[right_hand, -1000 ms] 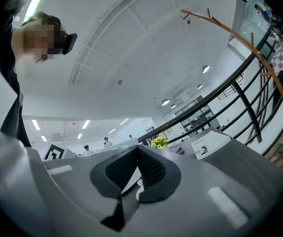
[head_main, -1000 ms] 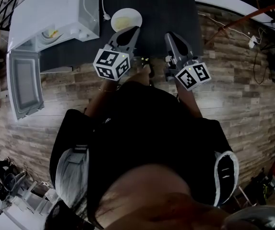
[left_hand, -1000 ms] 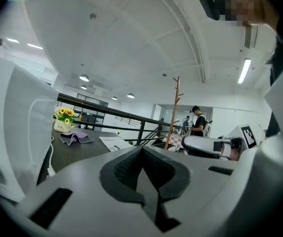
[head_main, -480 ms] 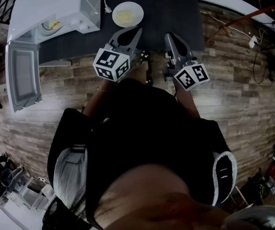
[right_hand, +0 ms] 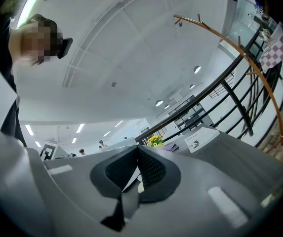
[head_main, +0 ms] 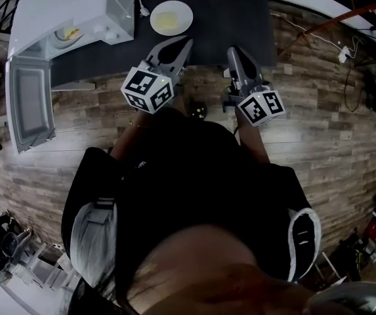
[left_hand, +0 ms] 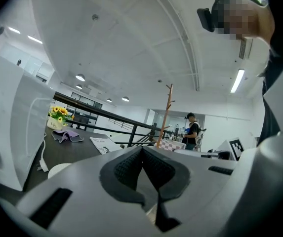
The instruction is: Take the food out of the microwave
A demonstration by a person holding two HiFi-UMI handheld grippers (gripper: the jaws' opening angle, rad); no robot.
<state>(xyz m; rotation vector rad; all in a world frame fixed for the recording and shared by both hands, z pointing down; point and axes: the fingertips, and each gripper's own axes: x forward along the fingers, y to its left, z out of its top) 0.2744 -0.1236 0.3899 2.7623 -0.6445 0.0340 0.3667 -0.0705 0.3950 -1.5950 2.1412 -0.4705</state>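
**Change since earlier frame:** the gap between the left gripper (head_main: 180,42) and the plate (head_main: 185,10) is wider than a second ago. The right gripper (head_main: 233,50) holds much the same place in the view.

**Grippers:** both are fully closed, pads meeting at the tip, with nothing between them. Both sit at the near edge of the counter (head_main: 233,12), apart from everything on it.

**Task item:** the yellowish food (head_main: 167,20) lies on the plate. The plate stands on the counter just right of the microwave (head_main: 76,5), outside it. The microwave door (head_main: 29,104) hangs open to the left. A pale round shape with a yellow spot shows in the opening; I cannot tell what it is.

**Handling, as judged:**
- The plate looks rigid, smooth and breakable, and possibly warm.
- The food looks soft and could slide if the plate tips.
- The near rim is the sensible place to take hold, with the plate kept level.

**Writing:**
- No brand is legible on the microwave.
- A printed sheet (right_hand: 200,138) lies at the far end of the counter; its print is too small to read.
- The gripper cubes carry square markers only.
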